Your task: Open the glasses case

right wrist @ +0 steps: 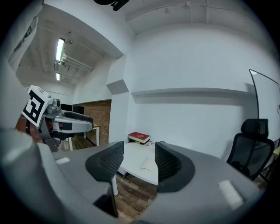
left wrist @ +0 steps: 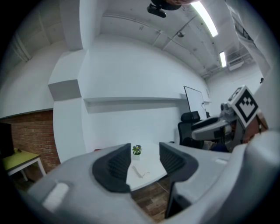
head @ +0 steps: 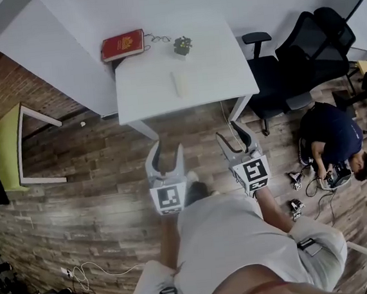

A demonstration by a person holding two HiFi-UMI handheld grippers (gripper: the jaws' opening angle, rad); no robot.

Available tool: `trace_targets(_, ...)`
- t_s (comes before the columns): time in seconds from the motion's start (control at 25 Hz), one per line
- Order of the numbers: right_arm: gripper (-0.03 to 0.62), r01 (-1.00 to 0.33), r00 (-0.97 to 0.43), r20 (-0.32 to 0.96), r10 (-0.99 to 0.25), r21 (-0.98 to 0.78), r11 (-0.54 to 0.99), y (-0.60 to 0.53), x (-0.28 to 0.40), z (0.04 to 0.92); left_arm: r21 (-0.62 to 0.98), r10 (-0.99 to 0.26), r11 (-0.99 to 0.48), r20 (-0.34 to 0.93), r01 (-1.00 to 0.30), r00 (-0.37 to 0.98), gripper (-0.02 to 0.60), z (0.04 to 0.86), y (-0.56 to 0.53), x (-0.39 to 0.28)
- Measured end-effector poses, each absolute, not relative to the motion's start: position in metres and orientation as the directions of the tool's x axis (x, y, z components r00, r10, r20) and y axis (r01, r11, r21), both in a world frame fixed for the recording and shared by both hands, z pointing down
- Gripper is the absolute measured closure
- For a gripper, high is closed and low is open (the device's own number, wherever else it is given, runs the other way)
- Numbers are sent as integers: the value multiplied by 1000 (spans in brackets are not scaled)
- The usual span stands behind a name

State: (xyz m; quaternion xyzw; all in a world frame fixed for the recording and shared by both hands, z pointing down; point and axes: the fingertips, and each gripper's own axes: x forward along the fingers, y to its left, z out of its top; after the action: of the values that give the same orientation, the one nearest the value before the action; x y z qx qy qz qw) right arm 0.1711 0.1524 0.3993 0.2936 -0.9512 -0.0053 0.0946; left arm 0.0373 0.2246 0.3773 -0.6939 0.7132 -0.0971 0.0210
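The white glasses case [head: 181, 84] lies shut on the white table [head: 146, 92], far ahead of both grippers. It also shows small between the jaws as the case [left wrist: 141, 171] in the left gripper view and as the case [right wrist: 148, 164] in the right gripper view. My left gripper [head: 167, 150] and my right gripper [head: 232, 132] hang over the wooden floor short of the table's near edge. The left gripper [left wrist: 144, 162] and the right gripper [right wrist: 136, 164] both stand open with nothing between their jaws.
On the table's far side lie a red book [head: 122, 45], a pair of glasses [head: 159, 39] and a small potted plant [head: 183, 45]. Black office chairs [head: 304, 60] stand to the right, where a person [head: 335, 141] sits on the floor. A yellow-green table [head: 6, 147] stands left.
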Motion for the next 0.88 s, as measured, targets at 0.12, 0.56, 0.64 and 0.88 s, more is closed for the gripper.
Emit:
trace_targets(0.12, 382, -567, -803, 180, -569, 67, 821, 144, 157, 399, -159, -994, 4, 105, -987, -21, 376, 378, 214, 24)
trace_targets(0.56, 382, -617, -763, 184, -620, 80, 783, 118, 111, 396, -165, -995, -60, 92, -984, 45, 373, 377, 180, -27)
trace_targets(0.64, 384, -626, -755, 181, -630, 84, 775, 112, 103, 395, -166, -994, -71, 94, -984, 56, 371, 378, 172, -36)
trace_targets(0.88, 382, -658, -729, 171, -663, 93, 747, 103, 92, 395, -156, -991, -108, 91, -982, 95, 368, 383, 159, -50)
